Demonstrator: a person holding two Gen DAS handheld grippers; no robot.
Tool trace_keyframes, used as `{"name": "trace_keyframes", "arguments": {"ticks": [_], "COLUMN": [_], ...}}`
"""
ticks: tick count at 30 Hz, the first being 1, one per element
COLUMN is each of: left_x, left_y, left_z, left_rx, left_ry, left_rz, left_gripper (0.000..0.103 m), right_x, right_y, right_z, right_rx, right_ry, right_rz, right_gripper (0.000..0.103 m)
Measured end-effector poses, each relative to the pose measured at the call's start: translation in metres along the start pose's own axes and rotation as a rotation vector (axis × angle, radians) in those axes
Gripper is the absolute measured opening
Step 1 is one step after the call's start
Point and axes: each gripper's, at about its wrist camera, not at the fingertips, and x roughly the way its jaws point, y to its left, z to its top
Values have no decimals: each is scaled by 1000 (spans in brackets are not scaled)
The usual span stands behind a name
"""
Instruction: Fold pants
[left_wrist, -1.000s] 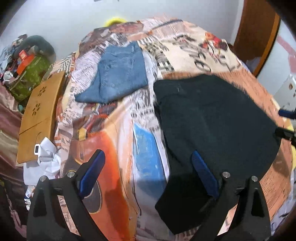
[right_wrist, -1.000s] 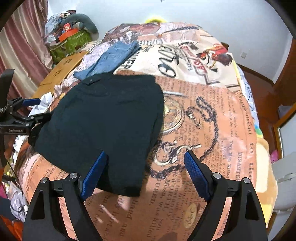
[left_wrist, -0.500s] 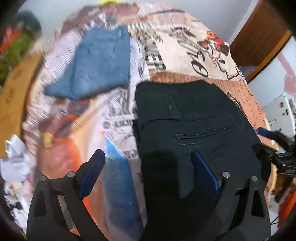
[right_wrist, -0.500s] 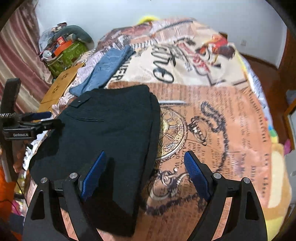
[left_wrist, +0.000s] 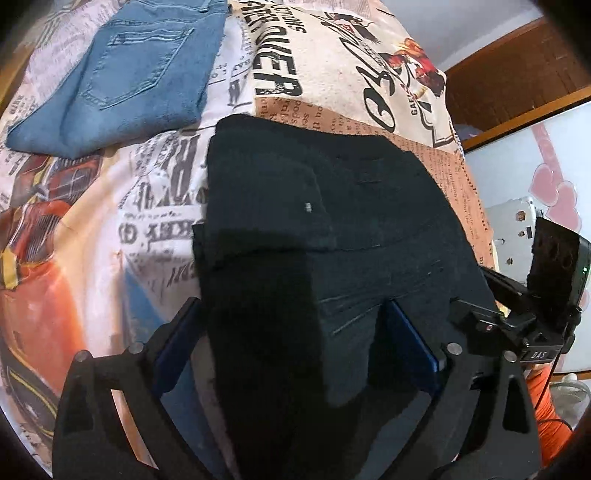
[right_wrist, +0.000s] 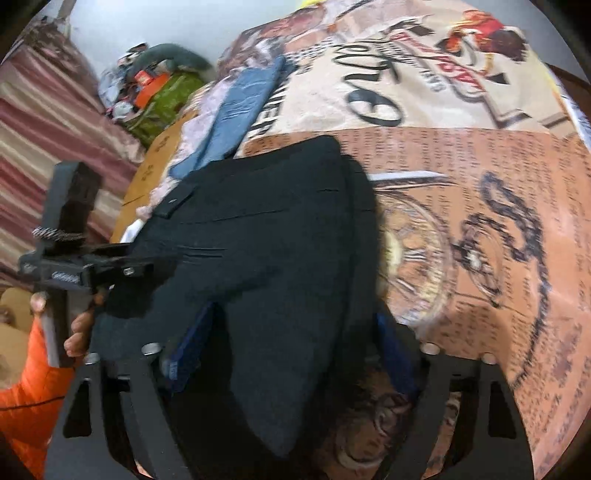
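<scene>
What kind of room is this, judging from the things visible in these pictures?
Most likely a bedroom in a home. Black pants and folded blue jeans lie on a bed covered by a printed bedspread. A striped curtain hangs at one side, and a wooden door is nearby.

The black pants (left_wrist: 332, 236) lie folded flat on the bed, seat side up, a dark slab several layers thick. In the left wrist view they fill the centre and run down to 6 o'clock; a flapped back pocket with a small pale dot sits toward 10 o'clock of the garment, and a stitched welt pocket line slants across toward 4 o'clock. The far edge is straight, the left edge shows stacked layers slightly offset. In the right wrist view the pants (right_wrist: 266, 251) spread from centre to 7 o'clock, the right edge a rounded fold, with pocket seams near 10 o'clock.
</scene>
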Motion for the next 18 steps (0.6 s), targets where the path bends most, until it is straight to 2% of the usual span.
{"name": "trace_keyframes", "arguments": {"ticks": [4,8,13,18], "left_x": [1,-5,-14,-29], "left_y": [-7,-13,-17,-27], "left_z": [3,1,-7,-21], "left_rx": [7,28,25,26], "left_ry": [1,-18,-14,-66], "left_rz": [-5,-3,7,45], "left_gripper": [95,80,68,49], "right_x": [2,-3,-14,-24], "right_y": [-2,-4,-3,10], "right_z": [1,-3,-6,-15], "right_rx": [31,47,36,-8], "right_ry": [9,-3,-20,-41], "right_rz": [28,29,14,-15], "right_gripper": [58,46,30,23]}}
